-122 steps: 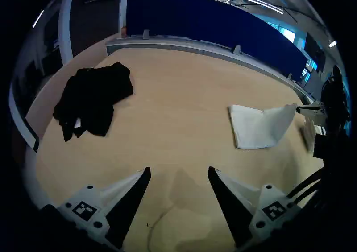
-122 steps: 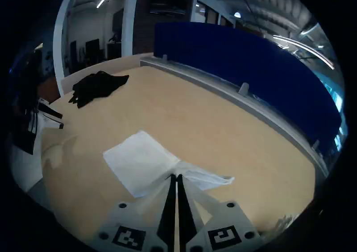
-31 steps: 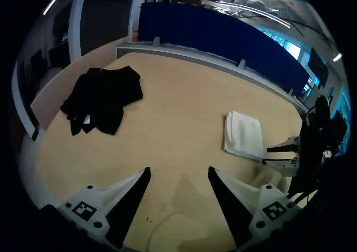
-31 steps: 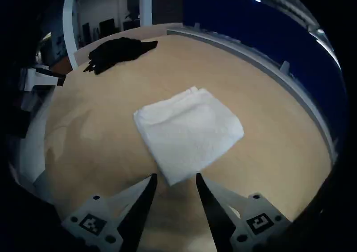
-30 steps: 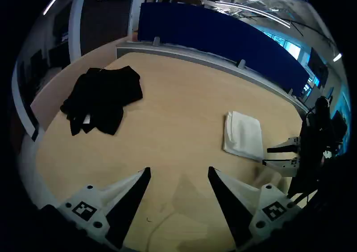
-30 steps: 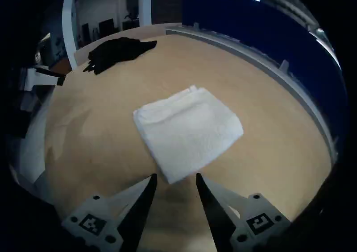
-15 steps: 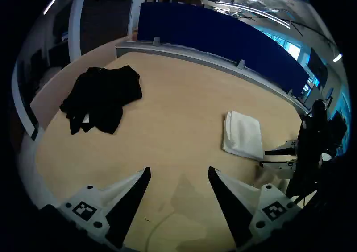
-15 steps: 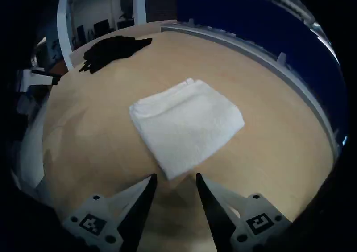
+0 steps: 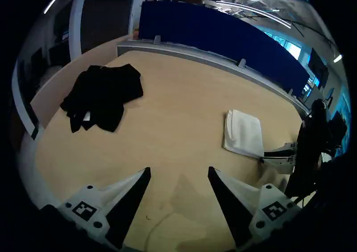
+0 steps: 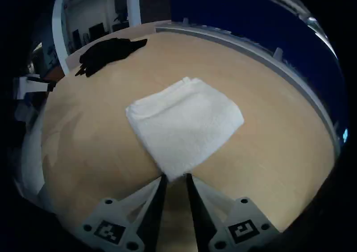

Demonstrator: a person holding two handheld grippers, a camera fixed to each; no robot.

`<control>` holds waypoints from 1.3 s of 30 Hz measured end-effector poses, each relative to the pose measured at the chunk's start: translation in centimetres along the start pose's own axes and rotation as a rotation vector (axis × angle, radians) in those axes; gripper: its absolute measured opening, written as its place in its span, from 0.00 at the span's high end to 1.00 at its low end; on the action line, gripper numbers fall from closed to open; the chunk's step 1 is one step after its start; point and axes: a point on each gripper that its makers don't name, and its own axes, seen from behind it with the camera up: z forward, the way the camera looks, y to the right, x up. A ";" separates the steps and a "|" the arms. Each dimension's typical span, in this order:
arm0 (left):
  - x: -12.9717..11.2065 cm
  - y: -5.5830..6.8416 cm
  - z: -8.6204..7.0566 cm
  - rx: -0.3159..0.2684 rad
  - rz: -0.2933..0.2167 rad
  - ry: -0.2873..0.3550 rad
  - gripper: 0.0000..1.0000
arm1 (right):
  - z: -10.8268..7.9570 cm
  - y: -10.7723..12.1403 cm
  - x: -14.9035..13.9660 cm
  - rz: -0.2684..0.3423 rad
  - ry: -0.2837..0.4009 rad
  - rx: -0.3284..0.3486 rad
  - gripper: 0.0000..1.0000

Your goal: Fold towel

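Note:
A white towel (image 10: 185,118) lies folded into a thick rectangle on the wooden table (image 10: 267,131). Its near corner sits right at the tips of my right gripper (image 10: 175,177), whose jaws stand narrowed to a small gap around that corner, still open. In the left gripper view the towel (image 9: 243,134) lies at the right, and the right gripper (image 9: 263,156) reaches its near edge, held by a person in dark clothing. My left gripper (image 9: 178,169) hovers wide open over bare table, well apart from the towel, with nothing between its fingers.
A crumpled black garment (image 9: 102,96) lies at the table's far left; in the right gripper view the garment (image 10: 107,51) is far back. A blue partition (image 9: 223,29) runs along the table's far edge. The left gripper (image 10: 31,84) shows at the left rim.
The right gripper dropped the lifted towel half over the rest, opened, moved in on the near corner, and its jaws have narrowed in the last half second. The left gripper has barely moved.

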 end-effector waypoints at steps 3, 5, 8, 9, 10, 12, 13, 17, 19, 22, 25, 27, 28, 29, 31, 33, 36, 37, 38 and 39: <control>0.0 0.0 0.0 0.000 0.000 0.000 0.05 | 0.1 0.2 0.0 0.006 0.000 -0.003 0.81; 0.0 -0.1 0.0 0.000 0.000 0.000 0.05 | 0.1 0.3 -0.1 0.013 0.001 -0.004 0.91; -0.1 -0.1 0.0 0.001 -0.001 -0.001 0.05 | 0.0 0.5 -0.1 0.020 0.007 -0.006 0.96; -0.2 -0.1 0.1 0.001 0.000 -0.001 0.05 | 0.0 0.5 0.0 0.018 0.010 -0.006 0.96; -0.2 -0.1 0.1 0.001 0.000 -0.001 0.05 | -0.1 0.5 0.0 0.015 0.013 -0.007 0.97; -0.2 -0.1 0.1 0.001 0.001 -0.002 0.05 | -0.2 0.5 0.1 0.007 0.019 -0.008 0.97; -0.2 -0.1 0.1 0.001 0.001 -0.002 0.05 | -0.3 0.5 0.2 0.000 0.021 -0.009 0.97; -0.2 -0.1 0.1 0.000 0.005 -0.003 0.05 | -0.7 0.6 0.8 -0.025 0.034 -0.016 0.97; 0.0 -0.1 0.0 0.000 0.005 0.000 0.05 | -1.1 0.6 1.5 -0.035 0.048 -0.016 0.97; 0.2 -0.1 -0.2 0.000 0.002 0.004 0.05 | -2.0 0.6 3.0 -0.053 0.075 -0.012 0.97; 0.6 -0.1 -0.4 0.001 0.000 0.013 0.05 | -3.2 0.7 4.8 -0.079 0.108 -0.017 0.97; 0.9 0.0 -0.6 0.000 0.000 0.019 0.05 | -4.2 0.9 6.1 -0.099 0.131 -0.024 0.97; 1.1 0.0 -0.7 -0.001 0.001 0.022 0.05 | -4.7 1.0 6.8 -0.110 0.142 -0.028 0.97; 1.3 0.1 -0.8 -0.002 0.002 0.025 0.05 | -5.2 1.0 7.4 -0.120 0.152 -0.031 0.97; 1.7 0.2 -1.0 -0.004 0.004 0.031 0.05 | -6.3 1.0 8.7 -0.137 0.174 -0.033 0.97; 2.0 0.3 -1.1 -0.006 0.006 0.037 0.05 | -7.3 1.0 9.9 -0.152 0.195 -0.036 0.97; 2.6 0.6 -1.4 -0.010 0.004 0.046 0.05 | -8.9 1.1 11.8 -0.172 0.231 -0.043 0.97; 2.7 0.7 -1.5 -0.013 0.003 0.049 0.05 | -9.5 1.1 12.4 -0.178 0.242 -0.046 0.97; 2.9 0.8 -1.6 -0.015 0.002 0.052 0.05 | -10.0 1.2 13.0 -0.183 0.252 -0.048 0.97; 3.0 0.8 -1.7 -0.016 0.001 0.054 0.05 | -10.5 1.2 13.5 -0.187 0.261 -0.050 0.97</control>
